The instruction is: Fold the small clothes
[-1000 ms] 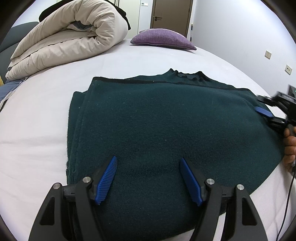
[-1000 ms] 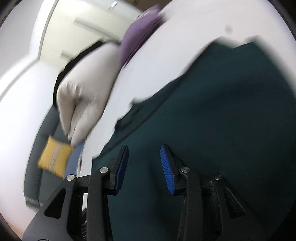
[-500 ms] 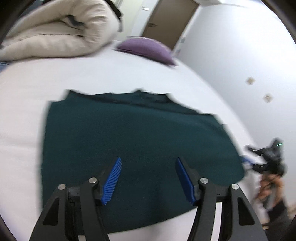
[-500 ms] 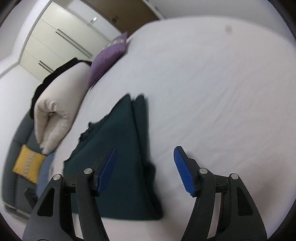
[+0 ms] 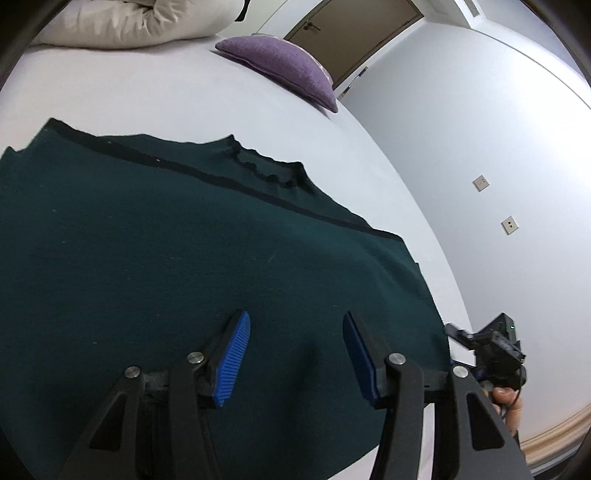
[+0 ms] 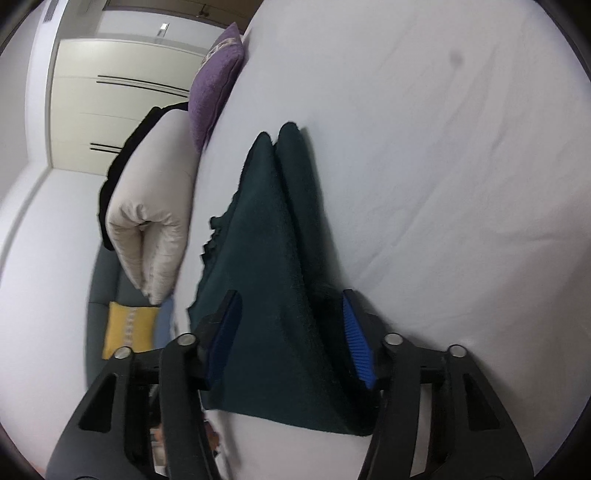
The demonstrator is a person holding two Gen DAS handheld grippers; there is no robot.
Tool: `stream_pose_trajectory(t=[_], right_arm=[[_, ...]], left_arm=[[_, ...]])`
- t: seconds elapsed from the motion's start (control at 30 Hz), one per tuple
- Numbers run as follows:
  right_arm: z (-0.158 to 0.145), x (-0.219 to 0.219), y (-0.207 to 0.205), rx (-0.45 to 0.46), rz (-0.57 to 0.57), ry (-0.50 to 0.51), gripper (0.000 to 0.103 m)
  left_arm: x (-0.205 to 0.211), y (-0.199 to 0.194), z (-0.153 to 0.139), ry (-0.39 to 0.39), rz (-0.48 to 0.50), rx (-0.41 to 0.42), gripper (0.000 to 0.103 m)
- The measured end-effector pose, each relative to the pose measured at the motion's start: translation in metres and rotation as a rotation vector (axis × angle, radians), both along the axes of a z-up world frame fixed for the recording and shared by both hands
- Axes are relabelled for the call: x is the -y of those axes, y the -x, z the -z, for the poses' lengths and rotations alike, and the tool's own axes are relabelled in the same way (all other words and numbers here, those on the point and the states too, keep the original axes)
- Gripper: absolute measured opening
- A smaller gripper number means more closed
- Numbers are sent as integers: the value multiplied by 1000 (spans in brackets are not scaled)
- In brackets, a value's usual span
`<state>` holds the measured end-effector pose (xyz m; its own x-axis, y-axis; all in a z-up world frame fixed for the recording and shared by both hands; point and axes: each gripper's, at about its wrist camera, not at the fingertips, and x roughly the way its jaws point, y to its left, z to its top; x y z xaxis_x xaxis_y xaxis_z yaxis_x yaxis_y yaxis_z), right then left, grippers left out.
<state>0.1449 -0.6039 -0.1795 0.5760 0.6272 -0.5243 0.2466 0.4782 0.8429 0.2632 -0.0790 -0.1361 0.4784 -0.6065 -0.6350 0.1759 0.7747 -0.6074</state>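
A: Where is the sweater (image 5: 192, 258)?

B: Flat on the bed (image 5: 155, 96), folded in on itself; dark green knit, the collar toward the far side, a black band running along the upper fold. In the right wrist view the sweater (image 6: 266, 266) shows from its side edge — two stacked folds meeting at the far corner; white sheet (image 6: 443, 166) all round it.

A: Any boxes or baskets?

B: None that I can make out; the bed carries everything. A purple cushion (image 5: 280, 66) sits near the far edge; a rolled cream duvet (image 5: 140, 18) lies beside it, with something black along its top; past the bed, in the right wrist view, a yellow cushion (image 6: 127, 326) on a grey sofa (image 6: 105, 273).

A: The left claw (image 5: 295, 354)?

B: Its fingers stand well apart, blue pads facing each other; it hangs over the near part of the sweater, nothing between the pads; whether the tips touch the knit I cannot tell.

A: And the right claw (image 6: 290, 339)?

B: Also spread wide — it straddles the near side edge of the sweater, the folded layers lying between the two fingers, yet the pads are not pressed on the cloth. From the left wrist view the right claw (image 5: 487, 347) shows as a black body at the sweater's right edge, with part of the hand (image 5: 508, 402) below it.

A: How is it turned?

B: Rolled on its side; the room stands sideways in its view.
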Motion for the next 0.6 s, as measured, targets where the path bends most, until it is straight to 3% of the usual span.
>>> stream_pose_trajectory(t=[0.1,0.2,0.43,0.5,0.6], right_arm=[[8,-12,-15,-35,-51,9,31],[14,-23,-27,-54,-67,19,23],[19,-31,-24,-74,-70,-8,20],[17,-33,-24,-83,-65,29,13],[7,-38,-24,-83,-57,117,12]], left_arm=[[1,-5,8,-14,6,-21,52],[-8,-4,14,11,-2,-33,41],[-19,-5,27,19,7,-56,15],[-21,-7,29,16,3,-65,12],[-25,-7,32,28,4,-76,9]])
